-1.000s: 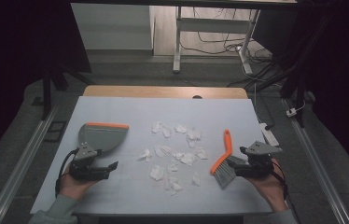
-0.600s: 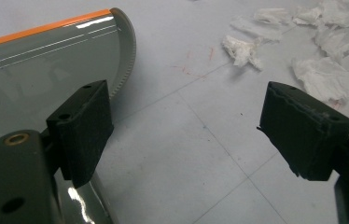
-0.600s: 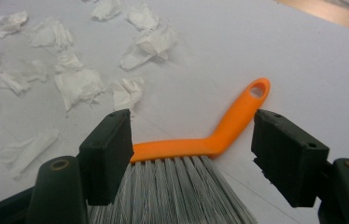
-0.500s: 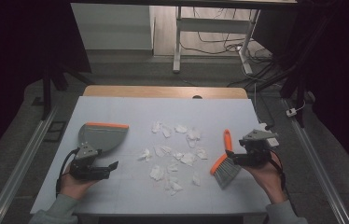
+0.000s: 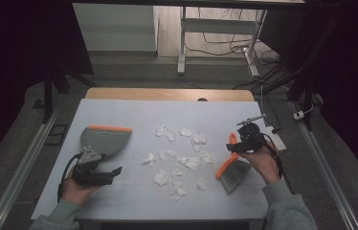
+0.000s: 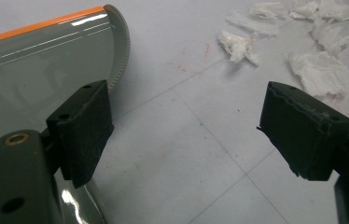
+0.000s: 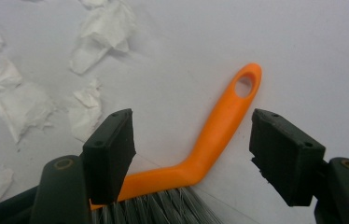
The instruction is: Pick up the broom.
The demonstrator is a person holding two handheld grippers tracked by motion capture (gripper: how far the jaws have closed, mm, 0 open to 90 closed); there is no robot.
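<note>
Grey dustpan (image 5: 101, 140) empty | paper scraps (image 5: 182, 153) on table (image 5: 134, 115)

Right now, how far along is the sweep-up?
Nothing swept yet: paper scraps lie scattered mid-table, the dustpan holds none. In hand: the right gripper straddles the brush handle, jaws just closing, not gripping. The left gripper is open beside the dustpan. Left: grasp both, sweep.

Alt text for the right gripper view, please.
The right claw hangs open over an orange brush handle lying on the pale table, jaws either side, not pressing it. Grey bristles show below; torn paper scraps lie upper left.
</note>
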